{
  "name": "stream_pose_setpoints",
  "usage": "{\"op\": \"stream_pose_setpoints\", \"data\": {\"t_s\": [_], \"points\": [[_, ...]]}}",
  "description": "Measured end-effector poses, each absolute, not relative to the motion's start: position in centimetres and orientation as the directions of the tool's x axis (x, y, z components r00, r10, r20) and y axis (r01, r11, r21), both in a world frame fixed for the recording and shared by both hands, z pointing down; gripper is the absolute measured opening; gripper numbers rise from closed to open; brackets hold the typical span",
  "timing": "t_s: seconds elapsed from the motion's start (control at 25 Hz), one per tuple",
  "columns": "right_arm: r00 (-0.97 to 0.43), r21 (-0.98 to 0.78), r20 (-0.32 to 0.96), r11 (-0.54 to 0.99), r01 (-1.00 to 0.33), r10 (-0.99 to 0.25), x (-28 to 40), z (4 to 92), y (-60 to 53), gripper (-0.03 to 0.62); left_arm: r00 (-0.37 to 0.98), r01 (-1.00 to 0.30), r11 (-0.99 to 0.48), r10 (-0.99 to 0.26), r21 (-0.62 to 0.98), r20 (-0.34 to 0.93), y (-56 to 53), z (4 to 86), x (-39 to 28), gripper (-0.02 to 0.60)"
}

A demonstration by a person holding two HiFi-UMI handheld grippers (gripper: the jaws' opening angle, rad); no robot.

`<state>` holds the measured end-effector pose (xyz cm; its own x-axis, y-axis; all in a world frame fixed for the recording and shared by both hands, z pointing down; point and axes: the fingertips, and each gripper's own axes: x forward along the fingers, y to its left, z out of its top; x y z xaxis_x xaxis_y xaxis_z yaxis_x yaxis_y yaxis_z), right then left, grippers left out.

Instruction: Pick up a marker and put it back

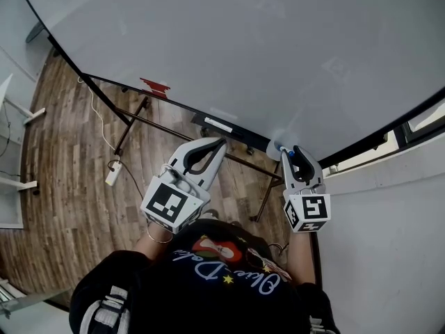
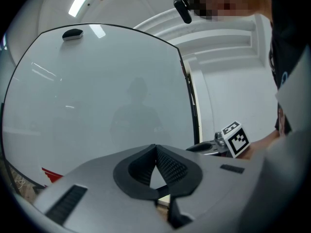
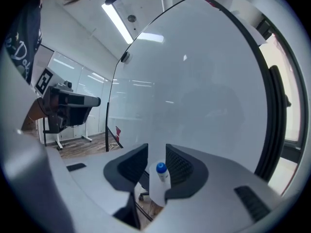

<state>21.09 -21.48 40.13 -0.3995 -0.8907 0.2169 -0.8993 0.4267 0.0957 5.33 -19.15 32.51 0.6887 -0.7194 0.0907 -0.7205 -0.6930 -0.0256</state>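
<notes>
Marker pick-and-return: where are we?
Done: pick-up can't be confirmed. In hand: blue-capped marker stands between the right gripper's parted jaws, at the whiteboard's lower edge, not clamped. Remaining: seat it there, withdraw. The left gripper is shut, empty.

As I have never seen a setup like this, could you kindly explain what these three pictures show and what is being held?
There is no robot here: a person holds a hand tool with two jaws in each hand. One picture comes from a camera on the person's head, looking down. The other two come from cameras riding on the tools, looking along their jaws. The person stands before a whiteboard with a dark ledge along its lower edge. The left gripper has its jaws together and holds nothing. The right gripper has its jaws apart, with a blue-capped white marker standing between them, so the marker is not clamped.
</notes>
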Motion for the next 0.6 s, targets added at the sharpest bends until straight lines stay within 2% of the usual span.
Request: {"op": "stream_pose_setpoints", "data": {"t_s": [0.28,0.44,0.6], "points": [[-0.401,0.084,0.114,0.411,-0.908,-0.909,21.6,36.8,-20.2,0.103,0.712,-0.698,-0.716,-0.697,-0.028,0.081,-18.9,32.4,6.2,0.003],[-0.385,0.07,0.047,0.388,-0.919,-0.922,22.2,34.7,-19.0,0.037,0.727,-0.683,-0.73,-0.682,-0.028,0.075,-19.0,32.3,6.8,0.003],[-0.382,0.057,0.004,0.382,-0.922,-0.924,22.4,33.5,-17.8,0.011,0.745,-0.664,-0.748,-0.663,-0.018,0.071,-18.8,32.4,7.6,0.003]]}}
